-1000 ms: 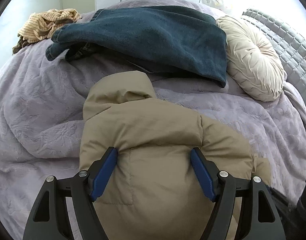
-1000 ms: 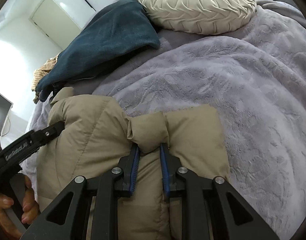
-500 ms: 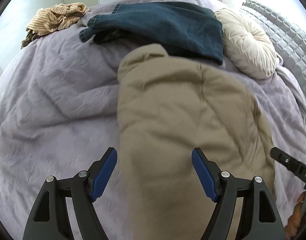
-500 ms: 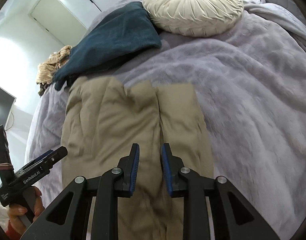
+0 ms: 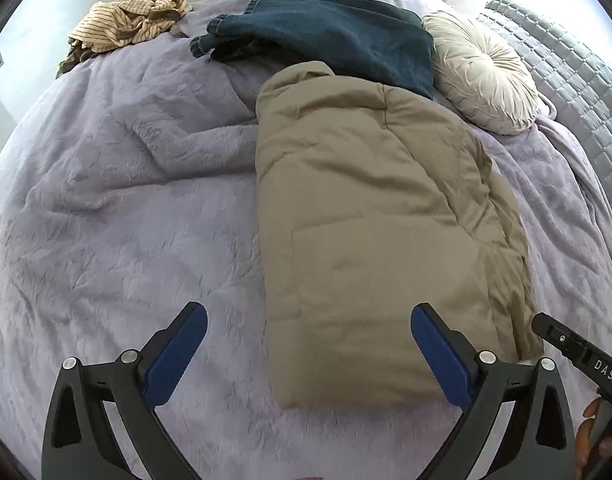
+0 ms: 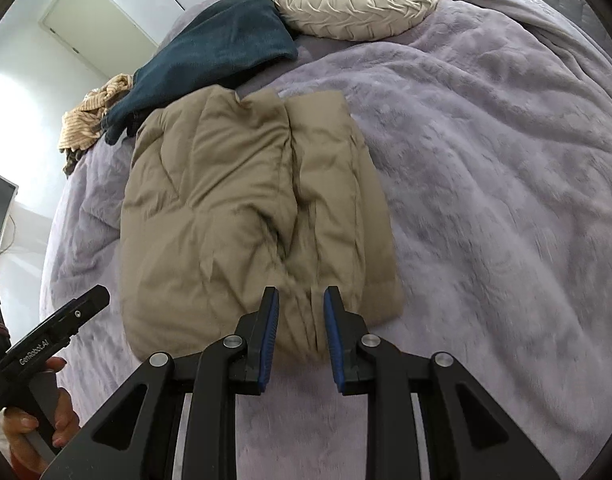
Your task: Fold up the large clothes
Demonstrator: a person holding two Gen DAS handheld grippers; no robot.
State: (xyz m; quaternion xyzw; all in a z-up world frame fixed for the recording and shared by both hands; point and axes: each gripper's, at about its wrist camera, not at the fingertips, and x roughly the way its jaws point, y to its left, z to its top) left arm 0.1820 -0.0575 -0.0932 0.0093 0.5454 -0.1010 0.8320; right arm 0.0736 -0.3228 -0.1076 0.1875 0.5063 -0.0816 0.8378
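A tan puffer jacket lies folded into a long bundle on the lilac blanket, released by both grippers. My left gripper hovers above its near end. Its jaws are opening wide and the pads touch nothing. In the right wrist view the jacket shows a crease down its length. My right gripper hangs over the near edge, open only a narrow gap, with no cloth pinched. Each tool appears in the other's view: the right one and the left one, held by a hand.
A dark teal garment lies behind the jacket, and a striped tan garment sits crumpled at the far left. A round cream cushion rests at the far right by the grey quilted headboard. Bare blanket stretches right of the jacket.
Both grippers have let go of the jacket and drawn back and upward. The left jaws spread wider and the right jaws parted slightly. The jacket now lies flat in its fold.
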